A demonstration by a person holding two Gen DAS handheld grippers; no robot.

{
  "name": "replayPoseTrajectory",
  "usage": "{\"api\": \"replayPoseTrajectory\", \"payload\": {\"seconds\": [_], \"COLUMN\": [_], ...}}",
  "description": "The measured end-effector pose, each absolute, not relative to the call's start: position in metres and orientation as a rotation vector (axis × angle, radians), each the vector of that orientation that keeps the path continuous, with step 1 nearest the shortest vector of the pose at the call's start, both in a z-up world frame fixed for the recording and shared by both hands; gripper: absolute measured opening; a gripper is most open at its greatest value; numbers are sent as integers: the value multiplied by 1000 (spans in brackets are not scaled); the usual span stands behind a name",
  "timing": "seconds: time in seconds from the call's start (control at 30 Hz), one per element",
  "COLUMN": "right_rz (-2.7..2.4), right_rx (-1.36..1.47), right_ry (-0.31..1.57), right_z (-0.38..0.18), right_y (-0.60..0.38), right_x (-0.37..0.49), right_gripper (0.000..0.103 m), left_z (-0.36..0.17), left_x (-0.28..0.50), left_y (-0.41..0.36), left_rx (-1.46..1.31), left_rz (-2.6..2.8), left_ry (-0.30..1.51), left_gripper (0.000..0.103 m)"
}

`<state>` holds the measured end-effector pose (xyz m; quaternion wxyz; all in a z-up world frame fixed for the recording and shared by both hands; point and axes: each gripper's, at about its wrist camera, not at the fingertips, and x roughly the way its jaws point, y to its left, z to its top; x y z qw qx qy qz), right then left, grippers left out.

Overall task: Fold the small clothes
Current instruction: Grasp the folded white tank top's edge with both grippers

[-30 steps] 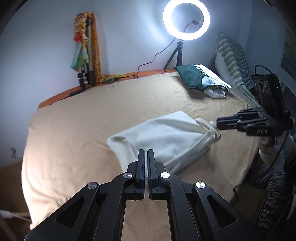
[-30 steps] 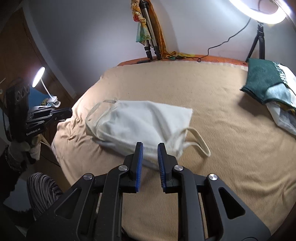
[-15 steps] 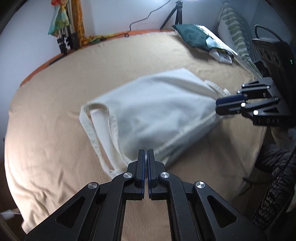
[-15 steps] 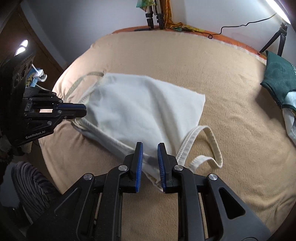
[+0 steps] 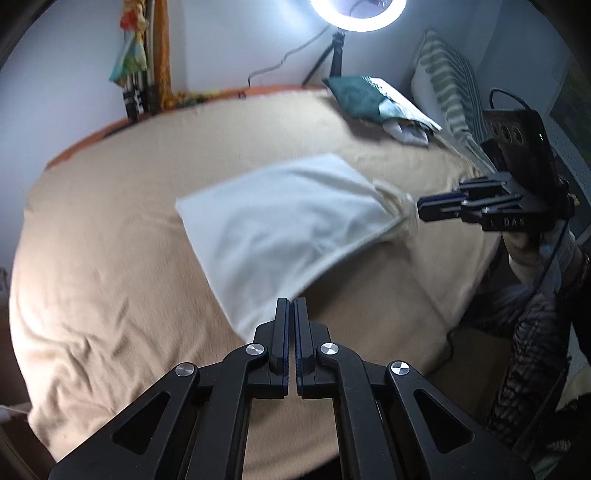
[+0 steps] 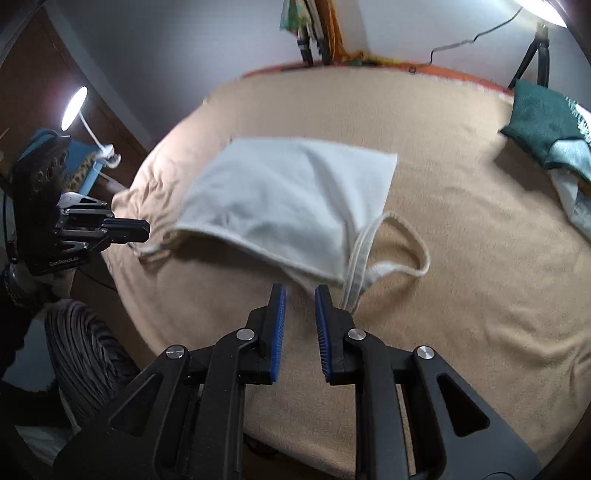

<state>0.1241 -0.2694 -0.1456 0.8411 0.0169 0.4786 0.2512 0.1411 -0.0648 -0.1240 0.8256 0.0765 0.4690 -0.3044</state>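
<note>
Blurring softens the white top in both views, so its hems and seams are hard to read; it lies folded on the tan blanket, near the middle of the bed, with one strap loop trailing off its near corner in the right wrist view; the other strap, near the left gripper's tips in that view, is only a pale smear. The ring light is cut off by the top edge; the tripod legs in the corner are half hidden by hanging cloth; the green garment far back covers other folded pieces whose shapes cannot be made out; the striped pillow is partly behind the right gripper's body.

The left gripper has its jaws pressed together with only a sliver between them; its tips overlap the top's near corner in its own view, but whether any cloth is pinched cannot be told; seen from the right wrist view it floats beside the top's edge.

The right gripper has its jaws slightly apart, blue pads showing, nothing between them; its tips sit just short of the top's near hem.
</note>
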Motion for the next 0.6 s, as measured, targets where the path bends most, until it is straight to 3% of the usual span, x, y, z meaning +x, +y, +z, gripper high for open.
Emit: {"api": "replayPoseTrajectory", "payload": {"seconds": [0.27,0.5,0.6], "right_rz": [433,524,585], "right_rx": [38,-147,-85], "right_ry": [1103,1156,1131], "right_z": [-174,-183,-170], "right_y": [-261,-250,-261], "right_x": [159,117,114], "right_gripper": [17,17,28], "left_z": [-152,-174,-165], "left_x": [174,148,140], "left_y": [-98,-78,-62], "left_rx": [171,229,192], "left_rz": [-622,-657,-651], "left_ry": [1045,1130,1112], "left_gripper": [1,1,1]}}
